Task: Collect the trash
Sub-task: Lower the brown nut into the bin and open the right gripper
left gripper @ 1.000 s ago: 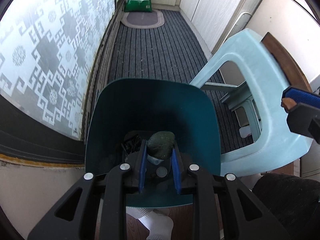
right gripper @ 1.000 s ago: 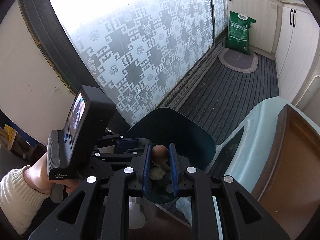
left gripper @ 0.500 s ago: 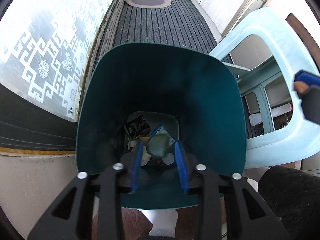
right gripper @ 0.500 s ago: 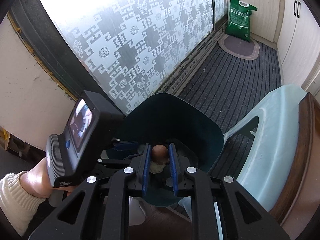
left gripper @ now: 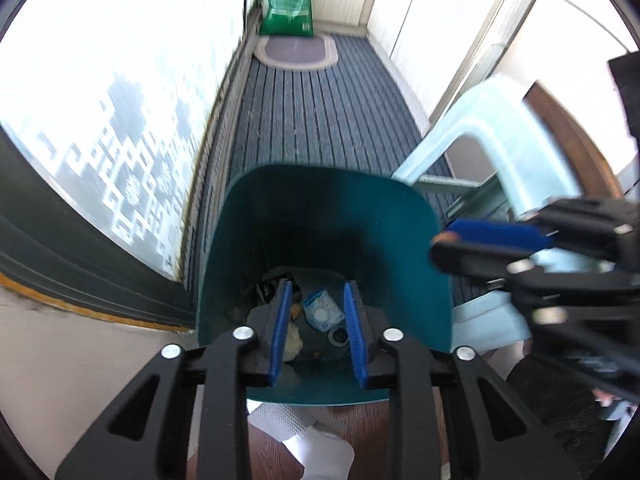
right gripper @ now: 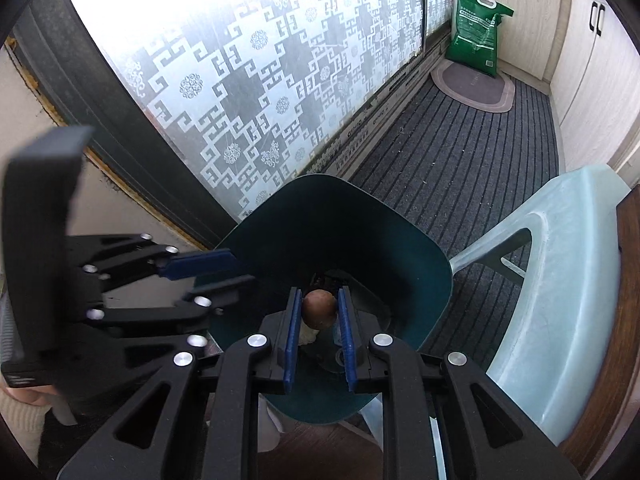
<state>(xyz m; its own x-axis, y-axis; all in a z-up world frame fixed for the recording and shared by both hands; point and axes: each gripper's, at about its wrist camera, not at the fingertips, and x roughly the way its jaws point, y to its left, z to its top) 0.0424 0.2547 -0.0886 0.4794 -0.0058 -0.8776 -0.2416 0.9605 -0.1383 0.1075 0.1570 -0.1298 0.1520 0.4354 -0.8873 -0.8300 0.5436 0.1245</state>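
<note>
Brown and round, the small ball-like piece of trash (right gripper: pixel 319 309) sits clamped between the blue pads of the right gripper (right gripper: pixel 319 312), directly above the open mouth of the dark teal bin (right gripper: pixel 400 240). It may be a nut or a small fruit; the view does not tell. It looks hard, smooth and light, so it could roll out of the flat pads if the squeeze is off centre; holding it across its widest part, as now, seems the safest way.

Just ahead of the left gripper (left gripper: pixel 318 322) lies the bottom of the same bin, with a bluish wrapper (left gripper: pixel 322 312), a small cap (left gripper: pixel 339 335) and pale scraps. Its jaws have just been closing a little, yet nothing is between them, so it is empty and apart. Seen from the left wrist, the right gripper comes in from the right side, over the bin rim. To the right of both stands a pale plastic chair (right gripper: pixel 568 288).
</note>
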